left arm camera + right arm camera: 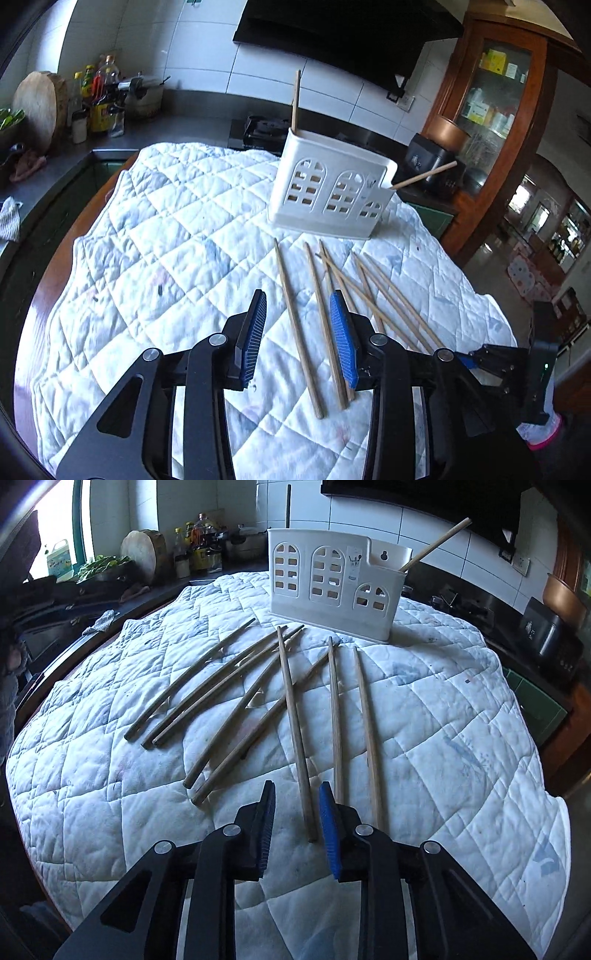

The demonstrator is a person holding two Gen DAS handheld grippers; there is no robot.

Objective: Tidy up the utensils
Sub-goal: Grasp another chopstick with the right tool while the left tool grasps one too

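Observation:
A white plastic utensil holder [332, 192] [332, 587] with arched cut-outs stands upright at the far side of a quilted white cloth [166, 240] [443, 720]. Two wooden chopsticks [296, 99] [436, 544] stick out of it, one at each end. Several loose chopsticks [384, 295] [221, 686] lie fanned on the cloth in front of it. My left gripper [298, 295] is open low over the cloth, with two chopsticks [295, 325] lying between its fingers, untouched. My right gripper [297, 785] is open, straddling the near end of one chopstick [303, 782] without its pads pressing on it.
The cloth covers a round wooden table [48, 280]. Behind it runs a dark counter [177, 129] with bottles [99, 96], a round wooden board [37, 103] and a gas hob [262, 129]. A wooden glass-front cabinet [495, 96] stands at the right.

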